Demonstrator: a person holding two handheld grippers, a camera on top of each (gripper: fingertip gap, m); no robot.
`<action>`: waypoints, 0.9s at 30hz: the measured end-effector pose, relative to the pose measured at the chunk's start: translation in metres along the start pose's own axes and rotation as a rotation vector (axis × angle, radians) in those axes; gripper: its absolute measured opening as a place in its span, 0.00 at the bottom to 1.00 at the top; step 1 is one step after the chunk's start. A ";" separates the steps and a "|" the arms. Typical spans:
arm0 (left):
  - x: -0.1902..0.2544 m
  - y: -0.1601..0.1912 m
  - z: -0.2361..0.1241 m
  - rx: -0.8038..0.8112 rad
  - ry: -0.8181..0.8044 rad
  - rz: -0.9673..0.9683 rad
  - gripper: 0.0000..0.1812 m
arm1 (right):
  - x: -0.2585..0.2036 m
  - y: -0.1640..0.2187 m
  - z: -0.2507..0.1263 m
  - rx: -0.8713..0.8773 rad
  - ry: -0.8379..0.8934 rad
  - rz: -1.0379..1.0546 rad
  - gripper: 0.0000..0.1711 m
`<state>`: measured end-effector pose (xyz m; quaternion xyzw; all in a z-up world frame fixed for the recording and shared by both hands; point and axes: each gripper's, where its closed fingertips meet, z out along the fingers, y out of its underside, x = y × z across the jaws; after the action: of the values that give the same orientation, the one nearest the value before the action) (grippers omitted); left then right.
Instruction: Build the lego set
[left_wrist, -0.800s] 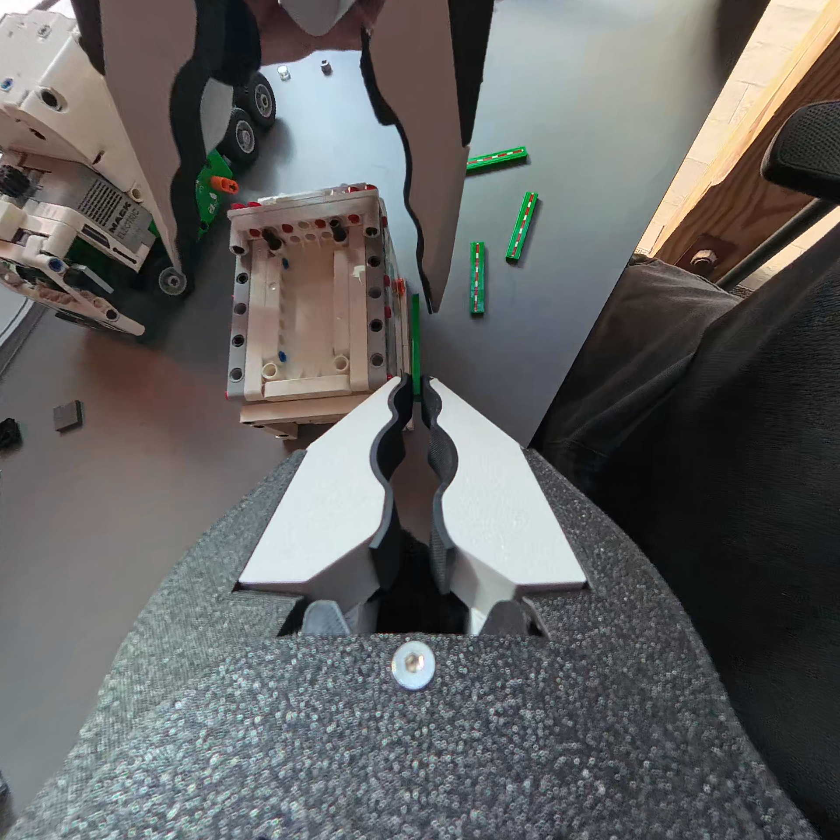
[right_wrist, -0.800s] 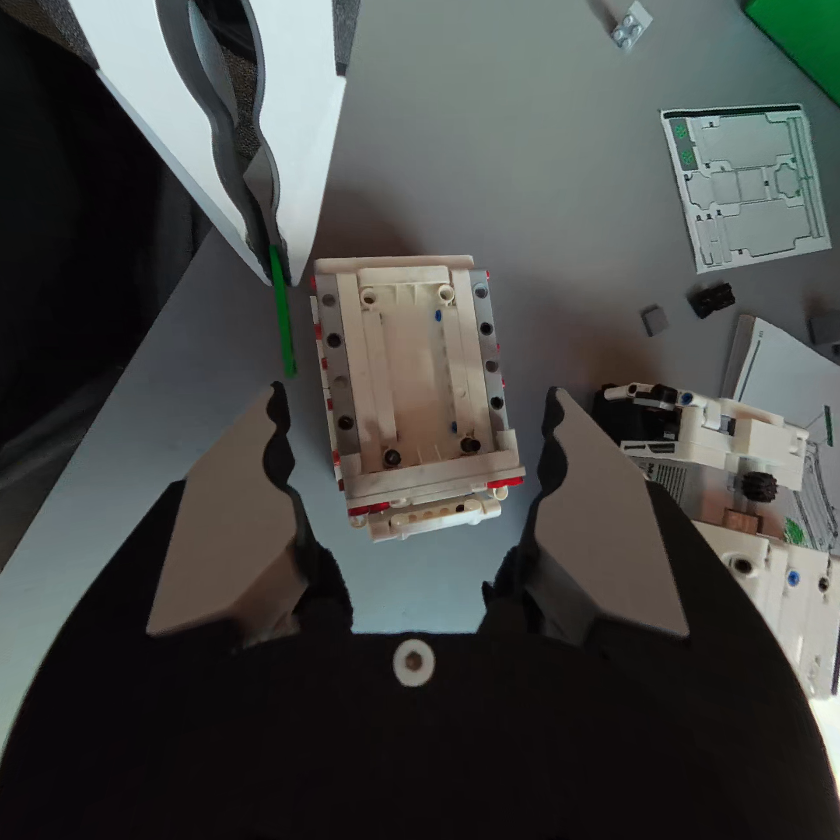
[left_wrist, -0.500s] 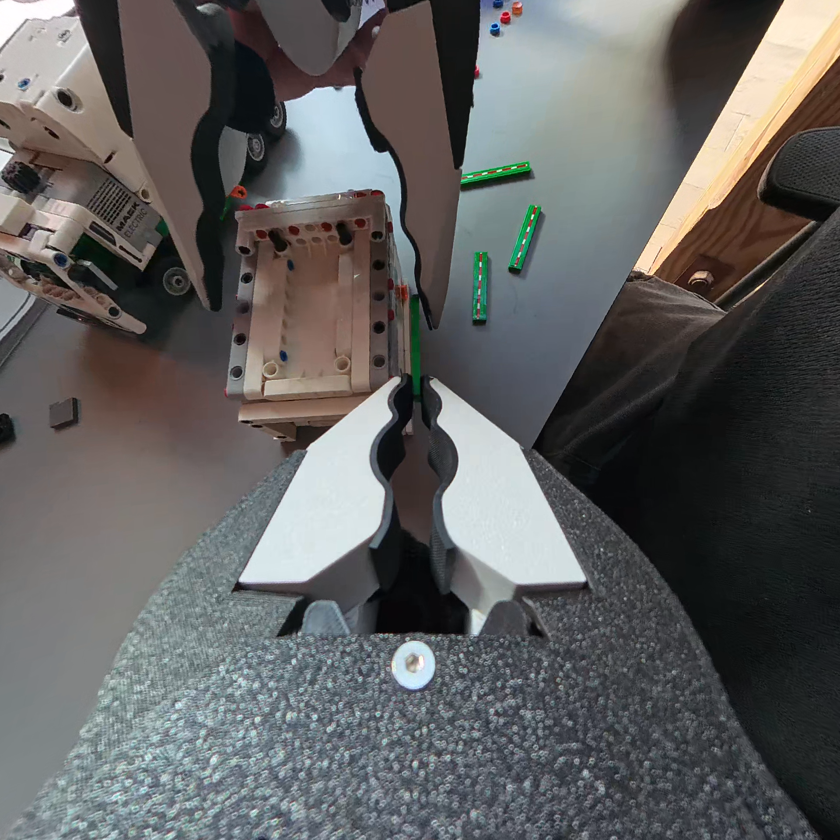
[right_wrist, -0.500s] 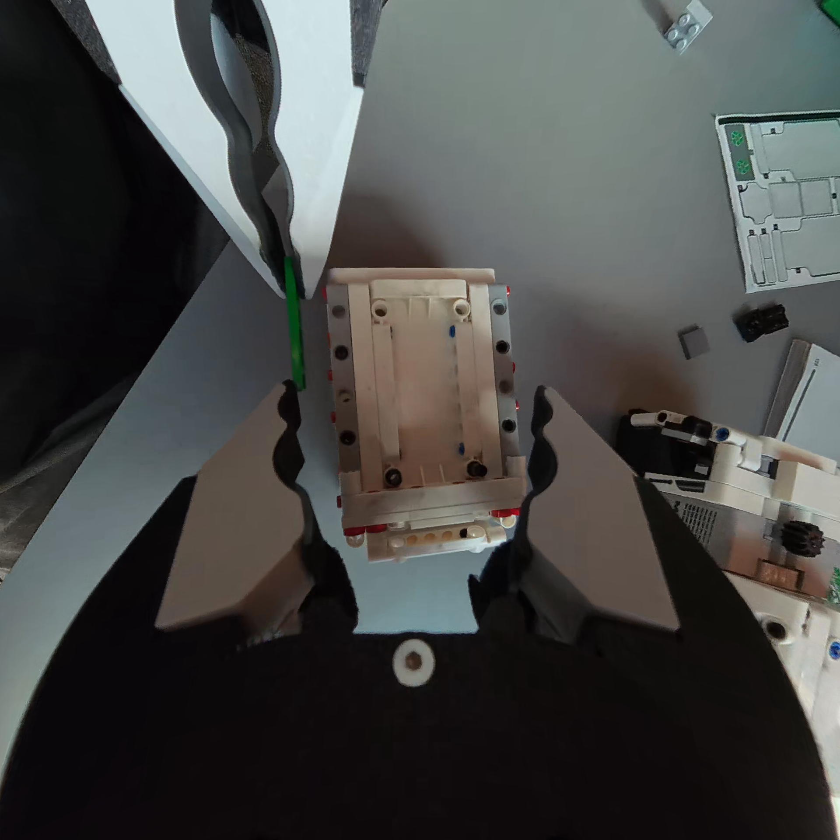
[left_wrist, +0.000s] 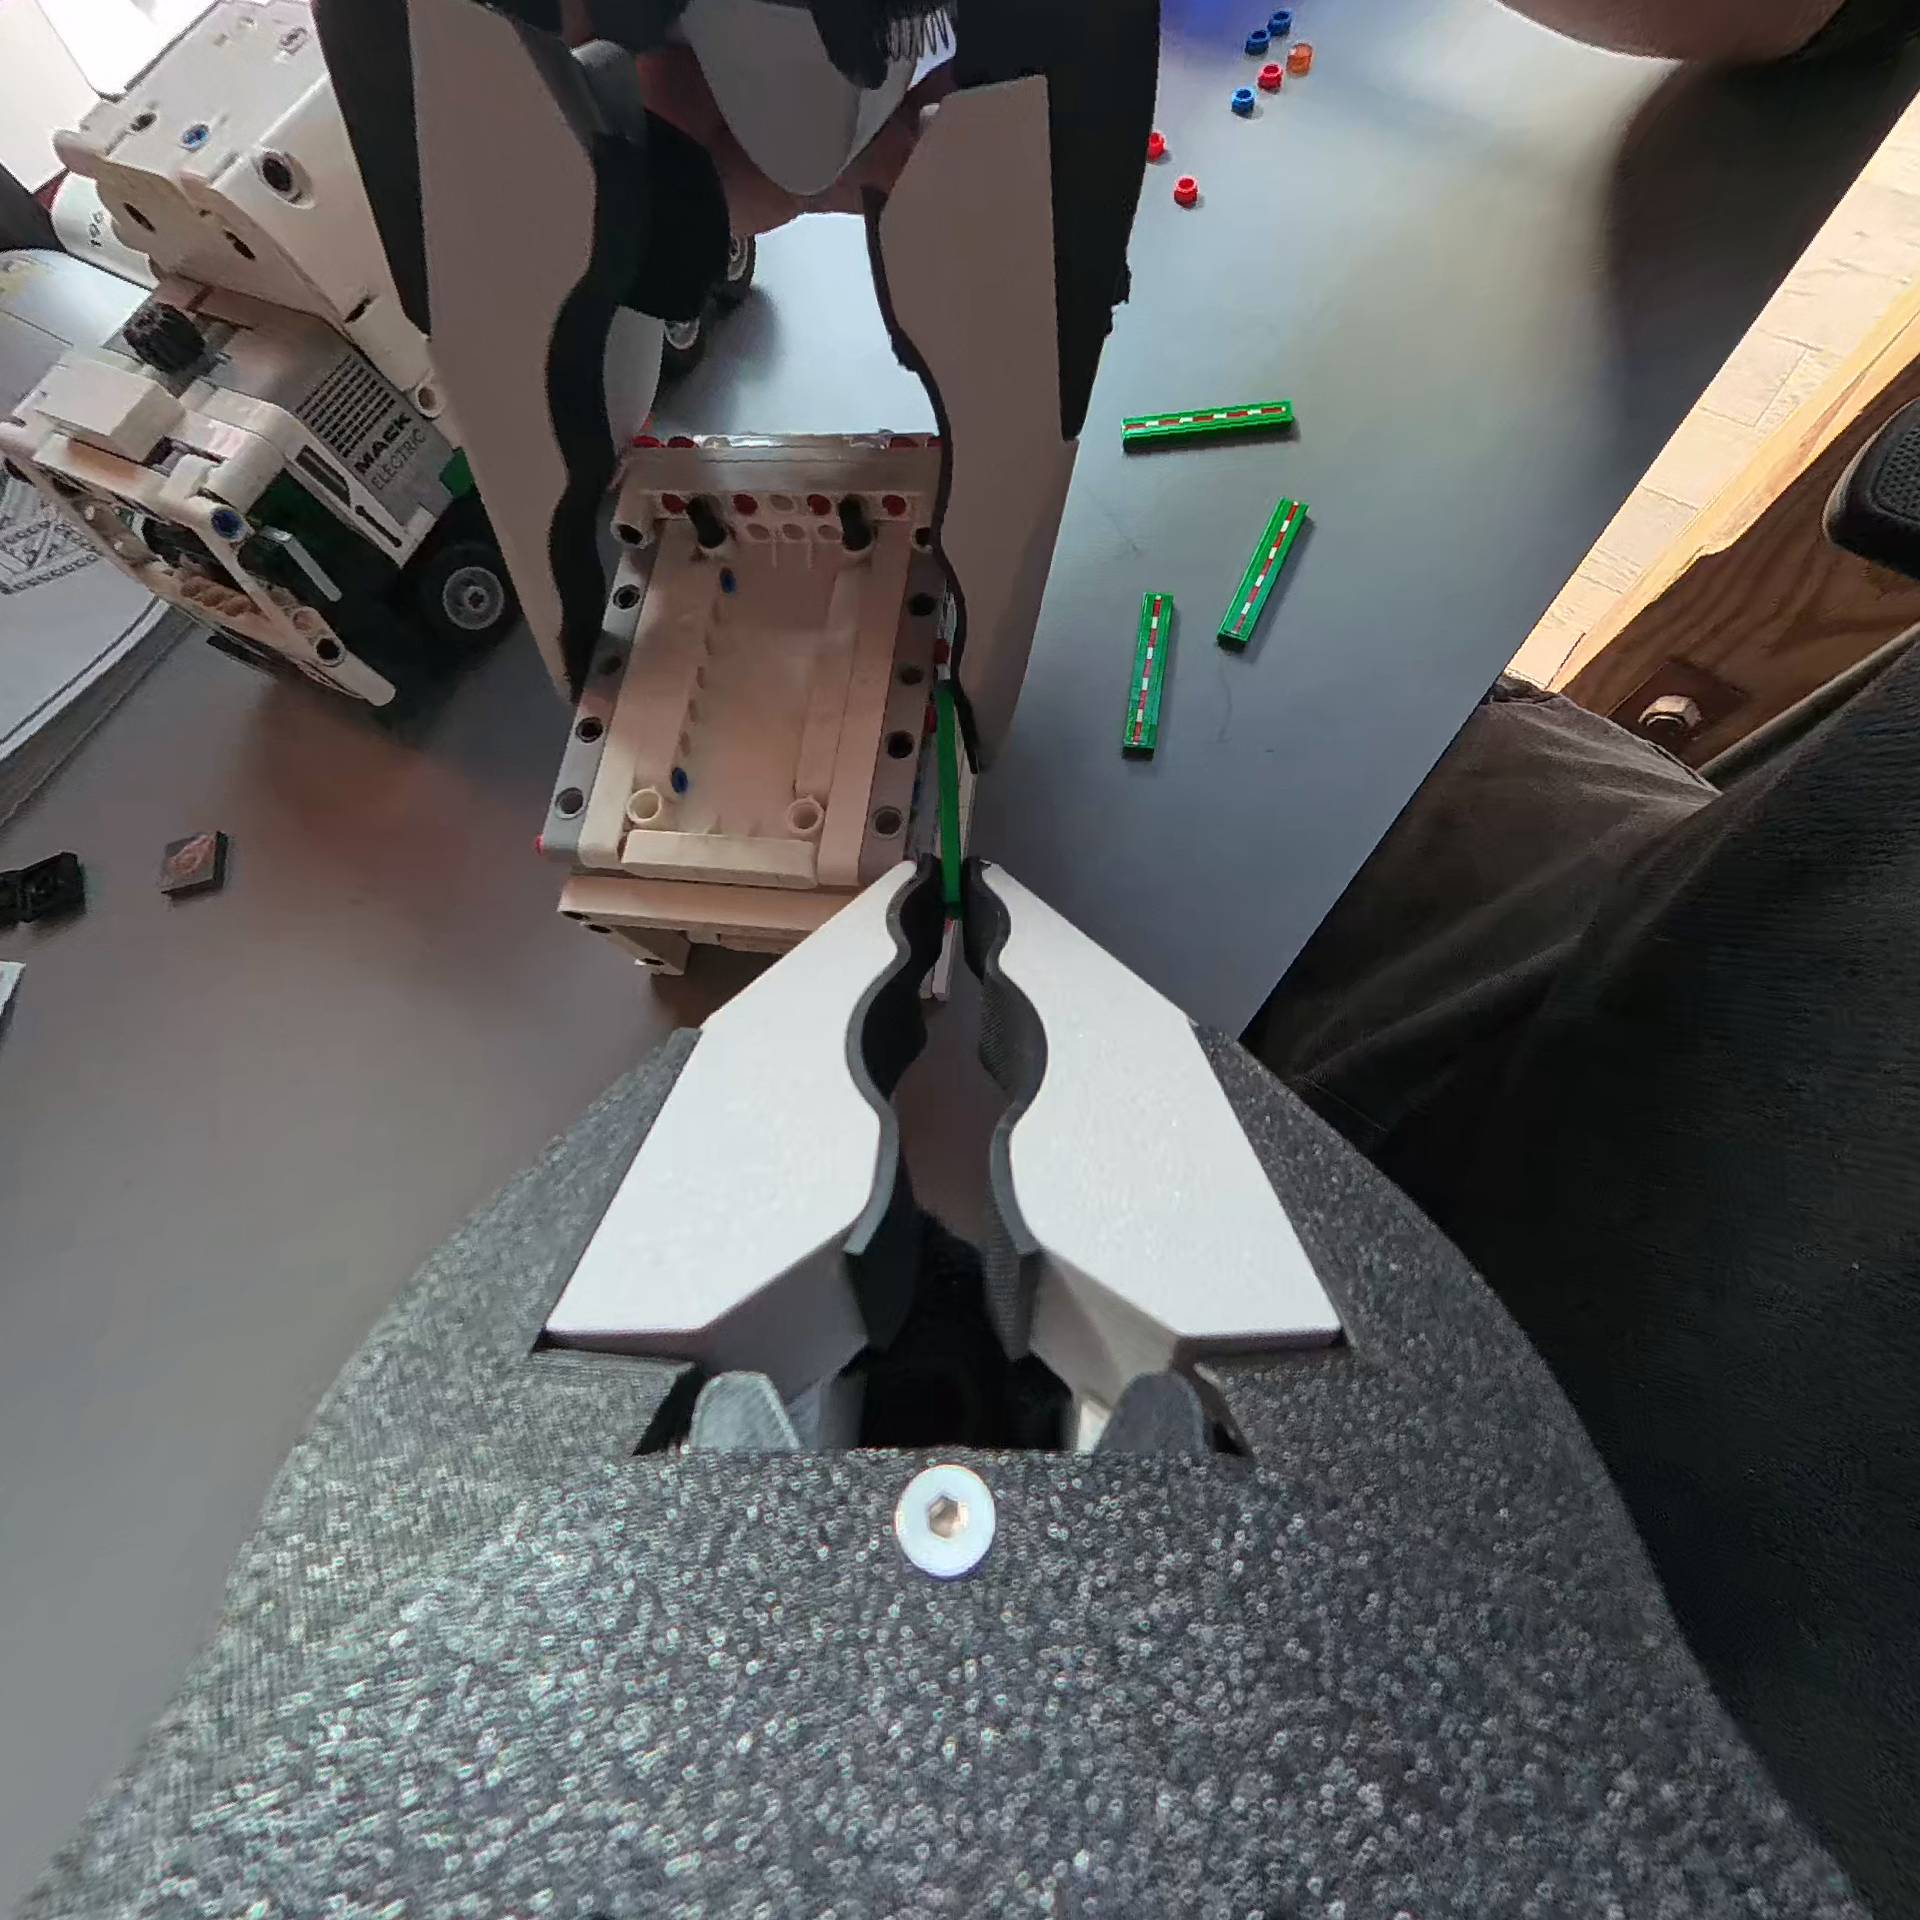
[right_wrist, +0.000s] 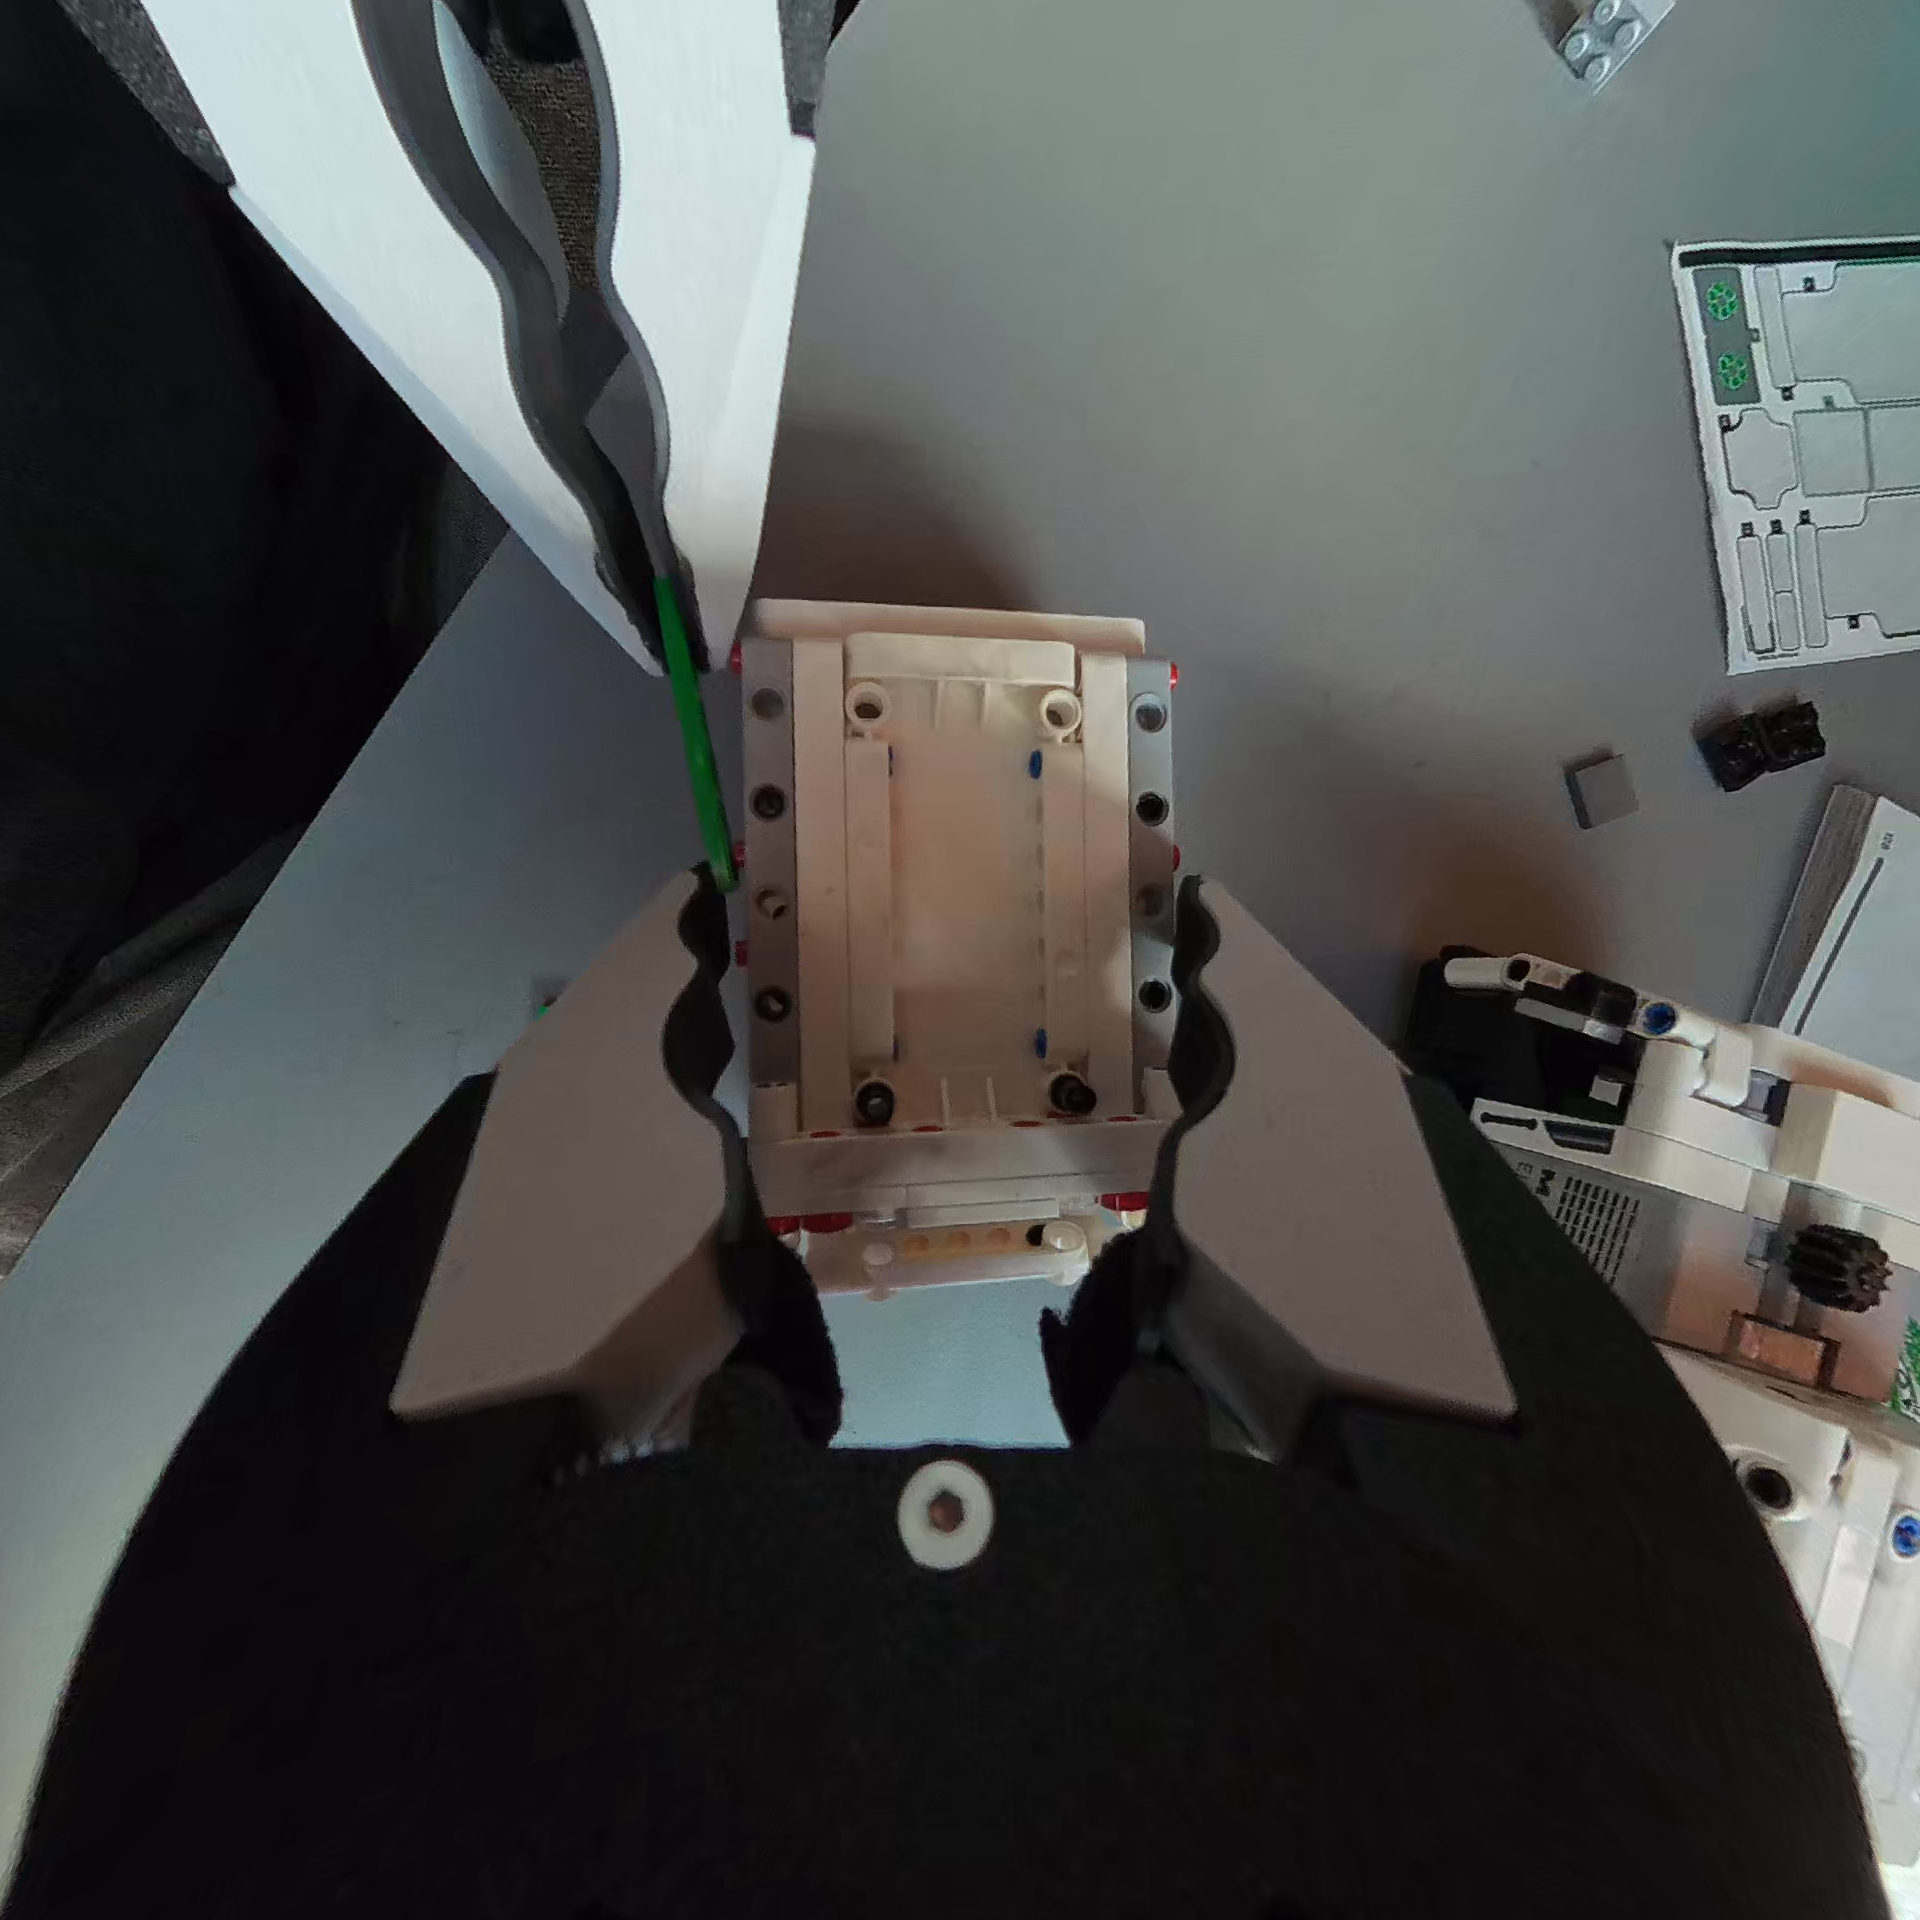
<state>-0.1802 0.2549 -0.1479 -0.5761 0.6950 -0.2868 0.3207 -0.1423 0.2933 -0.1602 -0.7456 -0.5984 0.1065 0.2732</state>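
A white box-shaped lego body (left_wrist: 748, 707) with grey holed side beams lies open side up on the grey table; it also shows in the right wrist view (right_wrist: 956, 914). My right gripper (right_wrist: 945, 888) straddles it, its pads touching both long sides; it reaches in from the far side in the left wrist view (left_wrist: 774, 722). My left gripper (left_wrist: 951, 883) is shut on one end of a thin green strip (left_wrist: 945, 790). The strip (right_wrist: 696, 748) lies along the box's side next to the table edge, its free end by a right finger. The left gripper (right_wrist: 665, 613) shows at top left.
A white lego truck (left_wrist: 260, 499) stands beside the box, also at the right (right_wrist: 1662, 1143). Three green strips (left_wrist: 1148, 670) lie near the table edge, small round studs (left_wrist: 1247, 83) beyond. A sticker sheet (right_wrist: 1829, 447) and small dark pieces (right_wrist: 1761, 743) lie farther off. A person's dark-clothed leg (left_wrist: 1610, 1039) is beside the table.
My right gripper has moved forward over the box and narrowed until its pads meet the box's sides. The left gripper has brought the green strip closer against the box's side.
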 end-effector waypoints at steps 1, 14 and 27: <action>0.000 0.000 0.000 0.001 0.002 -0.005 0.01 | 0.000 0.000 0.000 -0.003 0.004 -0.003 0.49; -0.004 0.000 0.003 -0.025 -0.094 -0.035 0.01 | 0.003 0.002 0.000 -0.013 0.020 0.003 0.49; -0.006 0.008 0.002 -0.007 -0.179 0.034 0.00 | 0.006 0.002 0.000 -0.011 0.027 0.016 0.49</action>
<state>-0.1832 0.2617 -0.1549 -0.5888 0.6742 -0.2263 0.3840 -0.1390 0.2984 -0.1608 -0.7532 -0.5894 0.0953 0.2761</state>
